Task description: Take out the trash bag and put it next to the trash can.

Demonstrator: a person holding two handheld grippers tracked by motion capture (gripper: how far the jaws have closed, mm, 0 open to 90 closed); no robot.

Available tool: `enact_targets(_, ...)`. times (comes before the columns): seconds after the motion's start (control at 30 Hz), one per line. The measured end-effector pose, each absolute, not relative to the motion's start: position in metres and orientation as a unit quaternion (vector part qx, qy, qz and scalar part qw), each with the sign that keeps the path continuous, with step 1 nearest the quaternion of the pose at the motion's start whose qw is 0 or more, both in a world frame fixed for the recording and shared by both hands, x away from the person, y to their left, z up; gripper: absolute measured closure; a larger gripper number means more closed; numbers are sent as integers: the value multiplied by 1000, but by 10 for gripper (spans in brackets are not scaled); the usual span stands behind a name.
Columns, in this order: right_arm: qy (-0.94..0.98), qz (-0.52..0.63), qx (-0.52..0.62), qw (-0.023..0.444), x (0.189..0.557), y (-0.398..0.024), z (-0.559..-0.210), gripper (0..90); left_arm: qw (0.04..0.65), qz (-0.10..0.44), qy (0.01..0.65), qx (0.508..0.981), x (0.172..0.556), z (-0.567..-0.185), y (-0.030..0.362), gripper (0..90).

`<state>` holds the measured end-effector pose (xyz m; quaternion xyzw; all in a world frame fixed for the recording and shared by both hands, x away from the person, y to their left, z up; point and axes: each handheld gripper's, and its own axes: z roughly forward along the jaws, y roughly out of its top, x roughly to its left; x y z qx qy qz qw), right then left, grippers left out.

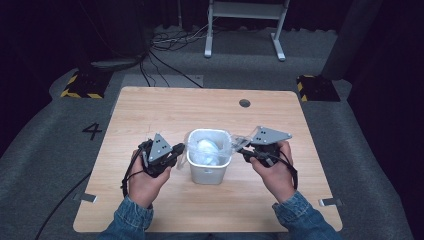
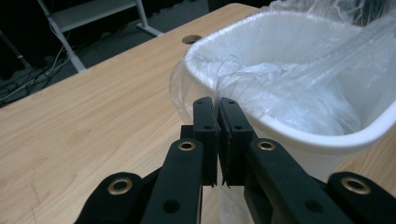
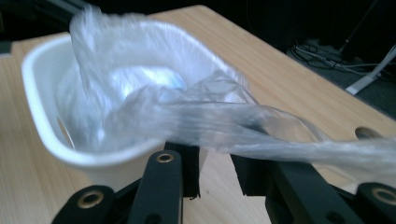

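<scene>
Pale matt wood-grain tabletop [image 1: 150, 115], smooth white plastic bin [image 2: 327, 140], thin crinkled glossy clear plastic liner [image 3: 196, 116], matt black plastic jaws, blue denim sleeves [image 1: 127, 222]

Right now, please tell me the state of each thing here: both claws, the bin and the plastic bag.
Left claw: shut on the plastic bag at the bin's rim.
Right claw: open, bag film draped over it.
White bin: upright on the table, lined with the bag.
Plastic bag: inside the bin, crumpled, its edge pulled out over the rim on the right claw's side.

Dim rm, grey carpet floor [image 1: 45, 150]
</scene>
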<state>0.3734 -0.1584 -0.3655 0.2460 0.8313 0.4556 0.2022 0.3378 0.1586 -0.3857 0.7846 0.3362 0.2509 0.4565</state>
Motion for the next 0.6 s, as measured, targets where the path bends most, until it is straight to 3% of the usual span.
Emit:
enact_targets(0.23,817,490,241,188,376,-144,-353,603,459,254,328,786,340,-377,154,866)
enact_targets(0.4,817,517,211,142,377,-125,-349,490,462,253,323,786,345,-372,150,883)
enact_targets(0.6,830,507,198,123,379,-101,-349,381,468,252,313,787,348,-367,144,893)
